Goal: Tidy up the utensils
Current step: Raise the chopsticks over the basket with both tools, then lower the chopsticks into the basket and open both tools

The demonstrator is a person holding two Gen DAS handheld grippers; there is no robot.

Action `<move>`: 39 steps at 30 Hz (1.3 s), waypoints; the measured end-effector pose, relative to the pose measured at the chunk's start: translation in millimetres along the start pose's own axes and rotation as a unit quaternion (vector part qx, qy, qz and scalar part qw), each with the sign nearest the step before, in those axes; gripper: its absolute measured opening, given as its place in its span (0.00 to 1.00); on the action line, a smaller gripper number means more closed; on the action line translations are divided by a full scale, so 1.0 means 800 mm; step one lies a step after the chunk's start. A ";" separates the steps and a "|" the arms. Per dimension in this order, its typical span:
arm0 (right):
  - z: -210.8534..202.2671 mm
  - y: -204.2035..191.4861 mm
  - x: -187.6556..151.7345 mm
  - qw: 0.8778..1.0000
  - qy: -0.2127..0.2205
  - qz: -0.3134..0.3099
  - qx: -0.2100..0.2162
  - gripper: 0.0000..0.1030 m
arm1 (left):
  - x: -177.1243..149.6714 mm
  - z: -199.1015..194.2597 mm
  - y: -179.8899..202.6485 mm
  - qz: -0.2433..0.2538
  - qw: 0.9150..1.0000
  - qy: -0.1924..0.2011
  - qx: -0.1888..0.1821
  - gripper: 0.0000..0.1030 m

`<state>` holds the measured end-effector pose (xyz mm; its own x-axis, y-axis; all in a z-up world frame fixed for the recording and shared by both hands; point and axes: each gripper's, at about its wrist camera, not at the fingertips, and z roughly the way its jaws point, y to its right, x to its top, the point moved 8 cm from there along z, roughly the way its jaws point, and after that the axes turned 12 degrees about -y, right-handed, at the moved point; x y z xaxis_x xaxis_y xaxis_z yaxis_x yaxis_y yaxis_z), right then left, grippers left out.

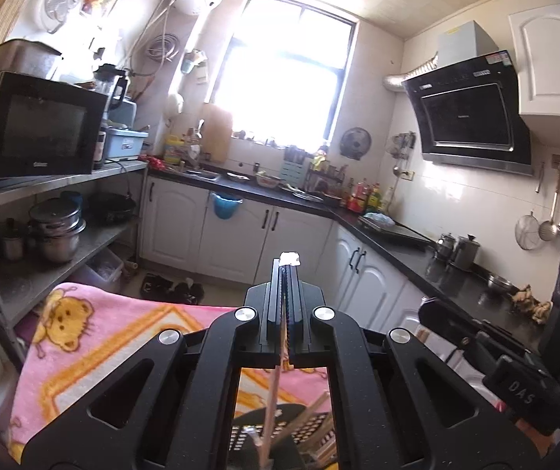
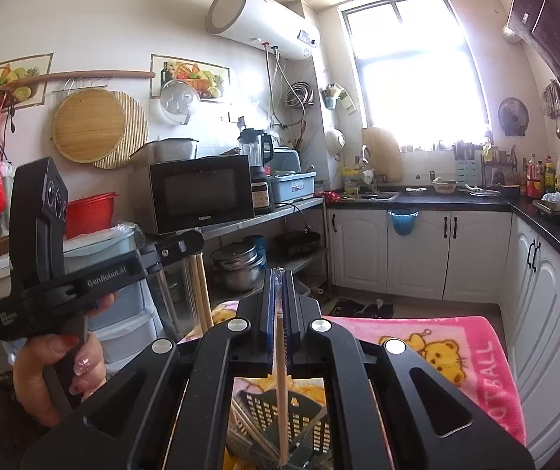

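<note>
Below, slim wooden chopstick (image 2: 280, 384), perforated black basket (image 2: 280, 411)

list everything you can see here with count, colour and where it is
chopsticks: one wrapped pair per gripper, pale wood, hanging down toward the basket
basket: one, black, perforated, on the blanket below the grippers
blanket: one, pink with yellow bears, under the basket
microwave: one, black, on the metal shelf
pots: a stack, steel, lower shelf
water heater: one, white, high on the wall
range hood: one, black, on the right wall
left gripper: black, shut on chopsticks
right gripper: black, shut on chopsticks
hand: one, holding the left gripper's handle
</note>
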<state>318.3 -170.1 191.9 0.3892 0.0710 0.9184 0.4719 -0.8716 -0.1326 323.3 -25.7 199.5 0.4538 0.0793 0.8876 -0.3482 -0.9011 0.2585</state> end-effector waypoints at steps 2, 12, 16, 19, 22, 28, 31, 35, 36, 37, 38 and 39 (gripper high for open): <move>0.007 0.001 -0.003 1.000 0.001 0.001 -0.001 0.04 | -0.002 0.006 -0.007 -0.001 1.000 0.002 0.012 0.00; 0.042 0.007 -0.028 1.000 -0.006 0.002 0.001 0.04 | -0.027 0.030 -0.020 0.003 1.000 0.005 0.027 0.00; 0.052 0.009 -0.040 1.000 -0.014 0.000 -0.004 0.04 | -0.037 0.036 -0.020 0.008 1.000 0.004 0.026 0.00; 0.056 0.010 -0.047 1.000 -0.018 0.000 -0.005 0.04 | -0.045 0.042 -0.021 0.006 1.000 -0.004 0.023 0.00; 0.058 0.010 -0.054 1.000 -0.022 0.002 -0.008 0.04 | -0.056 0.048 -0.021 0.007 1.000 -0.011 0.024 0.00; 0.062 0.011 -0.070 0.999 -0.034 0.004 -0.015 0.04 | -0.078 0.059 -0.023 0.007 0.999 -0.032 0.022 0.00; 0.063 0.012 -0.078 0.999 -0.041 0.002 -0.020 0.05 | -0.091 0.066 -0.025 0.004 0.999 -0.044 0.023 0.00; 0.063 0.015 -0.089 0.998 -0.047 0.001 -0.030 0.05 | -0.107 0.073 -0.029 -0.001 0.998 -0.061 0.024 0.00; 0.063 0.016 -0.091 0.998 -0.049 0.000 -0.032 0.06 | -0.111 0.075 -0.029 -0.001 0.998 -0.065 0.023 0.00; 0.062 0.017 -0.094 0.998 -0.051 0.001 -0.033 0.06 | -0.114 0.076 -0.029 -0.001 0.997 -0.069 0.024 0.00; 0.062 0.018 -0.097 0.998 -0.054 0.003 -0.034 0.07 | -0.116 0.076 -0.030 -0.001 0.997 -0.072 0.024 0.00; 0.062 0.019 -0.099 0.998 -0.057 0.005 -0.035 0.07 | -0.119 0.077 -0.031 -0.002 0.997 -0.076 0.025 0.00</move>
<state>333.9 -164.6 98.4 0.4833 0.1132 0.8681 0.4132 -0.9037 -0.1122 339.0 -37.3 85.6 0.5751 0.0206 0.8178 -0.3065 -0.9215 0.2387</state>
